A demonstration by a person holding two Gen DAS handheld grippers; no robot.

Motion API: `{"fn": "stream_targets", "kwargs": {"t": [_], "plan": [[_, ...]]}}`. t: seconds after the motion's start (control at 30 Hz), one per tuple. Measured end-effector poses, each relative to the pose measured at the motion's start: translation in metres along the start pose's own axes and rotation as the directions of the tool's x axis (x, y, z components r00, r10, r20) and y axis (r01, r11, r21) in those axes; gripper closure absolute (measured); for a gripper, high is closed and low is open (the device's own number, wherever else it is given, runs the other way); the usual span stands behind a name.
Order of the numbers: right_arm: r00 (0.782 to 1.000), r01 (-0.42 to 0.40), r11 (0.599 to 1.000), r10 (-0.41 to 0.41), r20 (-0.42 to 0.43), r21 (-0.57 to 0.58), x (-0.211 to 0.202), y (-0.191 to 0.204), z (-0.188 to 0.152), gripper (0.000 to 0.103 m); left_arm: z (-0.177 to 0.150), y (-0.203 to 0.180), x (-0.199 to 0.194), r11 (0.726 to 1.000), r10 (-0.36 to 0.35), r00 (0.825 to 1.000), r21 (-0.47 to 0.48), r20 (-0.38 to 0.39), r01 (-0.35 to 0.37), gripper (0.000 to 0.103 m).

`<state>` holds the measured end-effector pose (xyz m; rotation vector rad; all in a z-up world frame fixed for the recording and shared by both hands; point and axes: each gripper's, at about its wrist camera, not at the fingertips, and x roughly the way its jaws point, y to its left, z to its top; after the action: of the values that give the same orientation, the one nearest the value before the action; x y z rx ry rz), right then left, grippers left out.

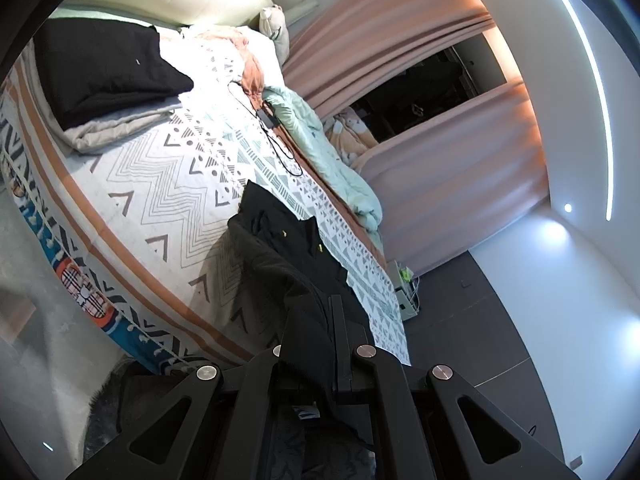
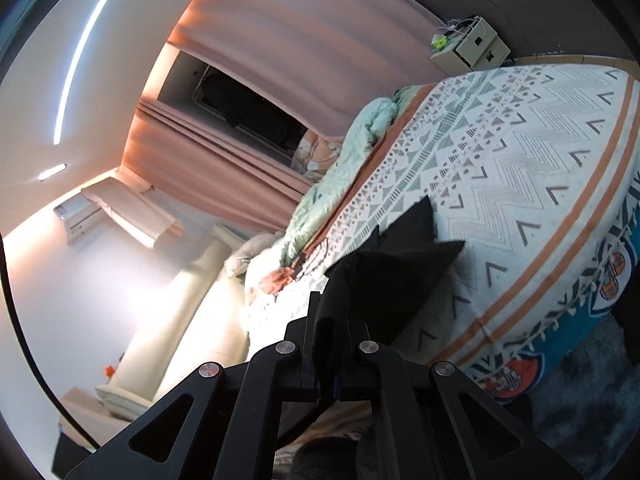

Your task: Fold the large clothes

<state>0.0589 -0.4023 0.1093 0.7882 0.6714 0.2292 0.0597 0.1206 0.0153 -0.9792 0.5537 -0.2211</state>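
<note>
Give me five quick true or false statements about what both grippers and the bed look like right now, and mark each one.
1. The left gripper is shut on the black garment. True.
2. The right gripper is open and holds nothing. False: it is shut on black fabric of the garment too.
3. A stack of folded clothes, black on top of grey, lies on the bed. True.
4. The bedspread is plain white. False: it has grey zigzag and triangle patterns with orange stripes.
5. The curtains are dark blue. False: they are pink.
</note>
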Motion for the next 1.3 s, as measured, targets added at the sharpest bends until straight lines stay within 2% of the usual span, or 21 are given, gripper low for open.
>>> {"fn": "stream_targets", "kwargs": {"t": [0.2,0.47,0.7,0.87,1.3], "plan": [[0.999,-0.009,0.999,0.007,0.050,0.036,0.028,0.007,0.027,0.099,0.023,-0.020,0.015,1.000,-0.005,1.000,0.016,0.018,0.005,0.100],[0.990,-0.065,0.995,0.054,0.128,0.081,0.083,0.026,0.079,0.099,0.075,-0.057,0.060,0.999,-0.034,0.997,0.033,0.068,0.031,0.100],[0.981,-0.081,0.990,0.059,0.184,0.117,0.145,0.036,0.114,0.098,0.123,-0.082,0.112,0.999,0.004,0.995,0.041,0.101,-0.008,0.100],[0.973,-0.098,0.978,0.055,0.224,0.182,0.180,0.031,0.130,0.098,0.151,-0.085,0.147,1.000,0.025,0.993,0.000,0.120,-0.025,0.100],[0.961,-0.066,0.946,-0.026,0.276,0.318,0.270,-0.004,0.157,0.098,0.189,-0.081,0.242,0.992,0.064,0.982,-0.114,0.177,-0.044,0.100]]}}
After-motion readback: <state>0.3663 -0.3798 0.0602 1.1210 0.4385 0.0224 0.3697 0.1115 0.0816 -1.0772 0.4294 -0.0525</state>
